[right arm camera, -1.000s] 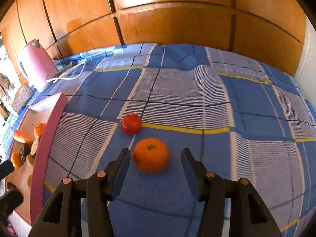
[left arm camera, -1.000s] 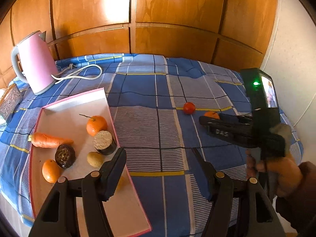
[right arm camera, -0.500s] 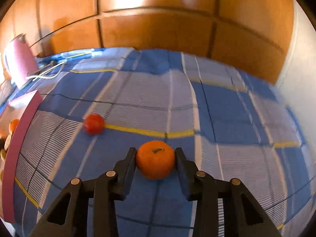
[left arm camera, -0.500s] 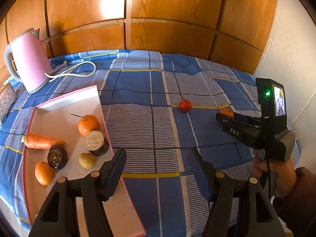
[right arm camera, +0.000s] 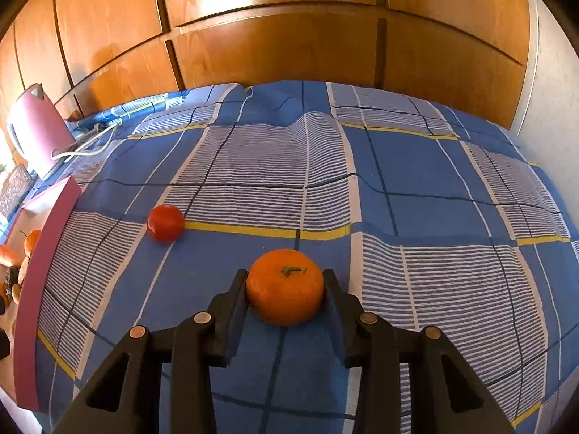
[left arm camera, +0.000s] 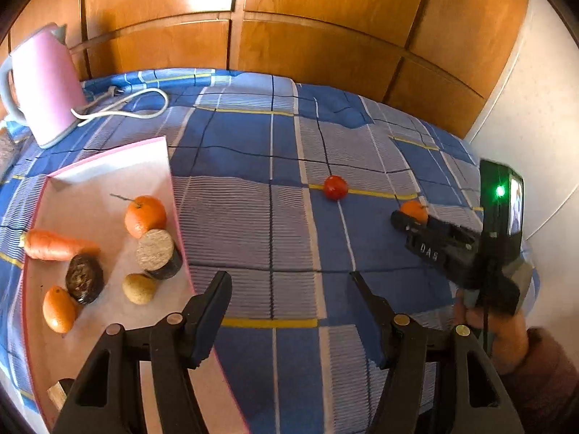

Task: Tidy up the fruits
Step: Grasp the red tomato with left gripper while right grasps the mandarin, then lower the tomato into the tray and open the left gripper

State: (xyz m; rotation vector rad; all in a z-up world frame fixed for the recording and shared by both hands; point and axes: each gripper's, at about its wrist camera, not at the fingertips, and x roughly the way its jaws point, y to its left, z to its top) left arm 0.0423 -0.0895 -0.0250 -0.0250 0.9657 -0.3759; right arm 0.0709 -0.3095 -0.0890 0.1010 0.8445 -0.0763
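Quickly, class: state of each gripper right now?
Left gripper: open, holding nothing.
Right gripper: shut on the orange.

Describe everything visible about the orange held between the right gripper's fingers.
The orange is a small, round, slightly flattened citrus with glossy, dimpled bright-orange peel and a short greenish-brown stem stub on top, pointing up. It sits between the two black fingers of the right gripper, which press against its left and right sides. Below it lies the blue checked cloth; whether it is lifted cannot be told. A red tomato lies apart, to its left and farther back.
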